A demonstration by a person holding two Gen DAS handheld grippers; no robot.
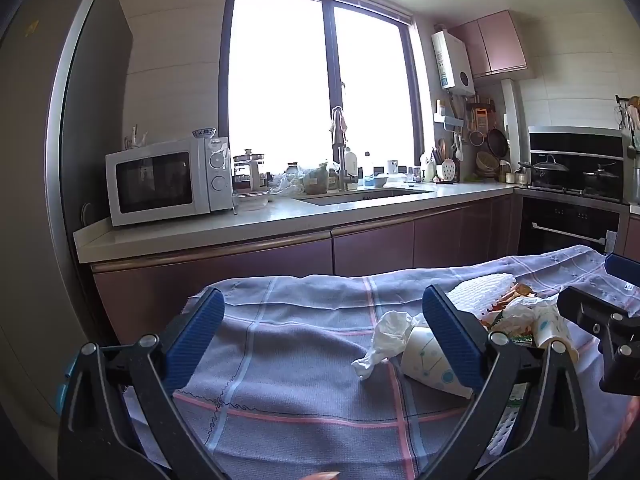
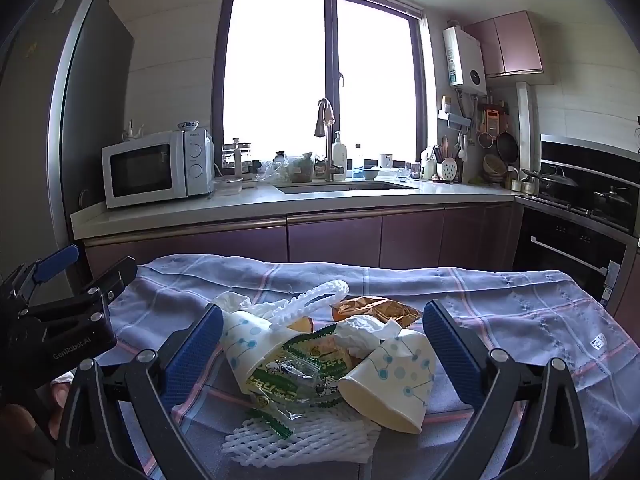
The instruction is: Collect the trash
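Your left gripper (image 1: pixel 322 334) hovers over the checked tablecloth (image 1: pixel 280 360) with its fingers spread wide and nothing between them. A crumpled tissue (image 1: pixel 386 336) and a tipped paper cup (image 1: pixel 430 364) lie on the cloth just inside its right-hand finger (image 1: pixel 452 340).

Your right gripper (image 2: pixel 322 344) also has its fingers wide apart, and the trash pile sits between them without touching either pad:
- a paper cup (image 2: pixel 390 384) lying on its side, mouth toward you
- a second cup (image 2: pixel 248 340) near the left-hand pad
- a green-printed clear wrapper (image 2: pixel 296 376) between the two cups
- a crumpled tissue (image 2: pixel 360 334) on top of the pile
- white foam netting (image 2: pixel 304 440) at the near edge
- a brown wrapper (image 2: pixel 374 308) at the far edge

The counter behind carries a microwave (image 2: pixel 156 168) and a sink (image 2: pixel 344 188)
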